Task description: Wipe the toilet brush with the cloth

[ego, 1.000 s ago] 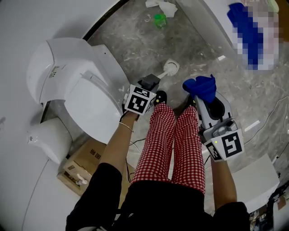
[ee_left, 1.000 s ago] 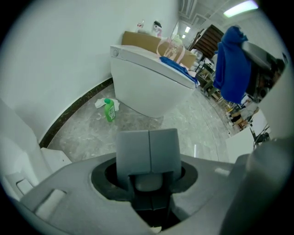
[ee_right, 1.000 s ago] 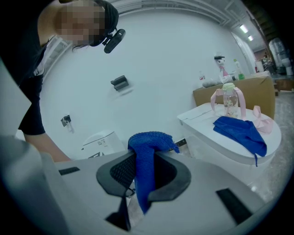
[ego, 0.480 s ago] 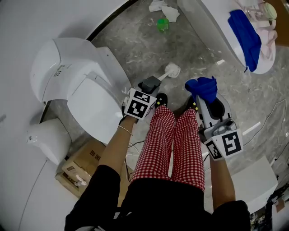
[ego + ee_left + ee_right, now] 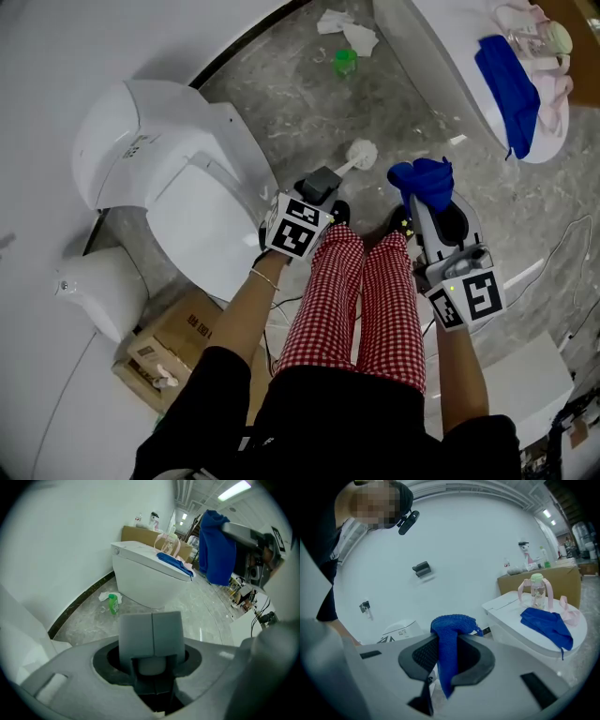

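Observation:
The toilet brush sticks out from my left gripper (image 5: 322, 185) in the head view, with its white head (image 5: 361, 152) hanging over the grey floor. That gripper is shut on the brush handle (image 5: 150, 666), whose white end shows under the closed grey pads (image 5: 164, 630). My right gripper (image 5: 424, 199) is just right of the brush, shut on a blue cloth (image 5: 422, 178). In the right gripper view the cloth (image 5: 449, 639) drapes over and down between the jaws of the right gripper (image 5: 452, 654). The cloth (image 5: 218, 545) hangs at the upper right of the left gripper view.
A white toilet (image 5: 187, 187) stands at the left. A second white toilet (image 5: 441, 56) at the top right bears another blue cloth (image 5: 511, 84) and a bottle (image 5: 555, 37). A green bottle (image 5: 345, 61) and tissues (image 5: 349, 30) lie on the floor. The person's checked trouser legs (image 5: 366, 300) fill the middle.
Both grippers have risen a little, carrying the brush and the blue cloth with them. Neither grip has changed.

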A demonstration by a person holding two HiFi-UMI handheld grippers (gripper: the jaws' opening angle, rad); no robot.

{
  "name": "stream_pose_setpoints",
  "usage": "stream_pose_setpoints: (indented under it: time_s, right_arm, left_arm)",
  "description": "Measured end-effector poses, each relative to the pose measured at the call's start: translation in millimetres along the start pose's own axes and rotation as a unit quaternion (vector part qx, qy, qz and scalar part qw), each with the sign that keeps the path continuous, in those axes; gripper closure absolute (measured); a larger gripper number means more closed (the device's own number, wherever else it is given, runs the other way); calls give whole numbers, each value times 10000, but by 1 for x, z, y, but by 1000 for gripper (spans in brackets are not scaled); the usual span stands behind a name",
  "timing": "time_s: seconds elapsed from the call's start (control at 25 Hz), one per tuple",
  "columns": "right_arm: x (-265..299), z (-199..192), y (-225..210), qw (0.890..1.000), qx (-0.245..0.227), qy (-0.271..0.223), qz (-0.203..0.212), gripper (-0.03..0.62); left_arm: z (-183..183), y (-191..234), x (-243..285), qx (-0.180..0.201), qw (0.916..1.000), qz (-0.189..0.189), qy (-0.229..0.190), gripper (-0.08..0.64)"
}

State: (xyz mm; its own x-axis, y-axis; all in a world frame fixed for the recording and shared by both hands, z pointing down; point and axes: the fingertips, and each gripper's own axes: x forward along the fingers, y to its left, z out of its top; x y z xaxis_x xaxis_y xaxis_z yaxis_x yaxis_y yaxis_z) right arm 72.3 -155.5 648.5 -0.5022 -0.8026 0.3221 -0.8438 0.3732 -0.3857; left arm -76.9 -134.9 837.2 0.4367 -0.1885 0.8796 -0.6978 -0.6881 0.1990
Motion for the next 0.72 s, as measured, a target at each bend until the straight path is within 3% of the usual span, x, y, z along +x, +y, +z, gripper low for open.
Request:
stream_pose_setpoints:
  time_s: [0.32,0.72]
  right_arm:
    - [-5,10,7,10000,13,4,19,523]
    - [-11,46,24,9997,-38,-173,150,522]
  left_arm:
    - [19,-3,-23,121,9998,107,-106,390]
    - [48,-8,-70,-384,9955,180,-849,390]
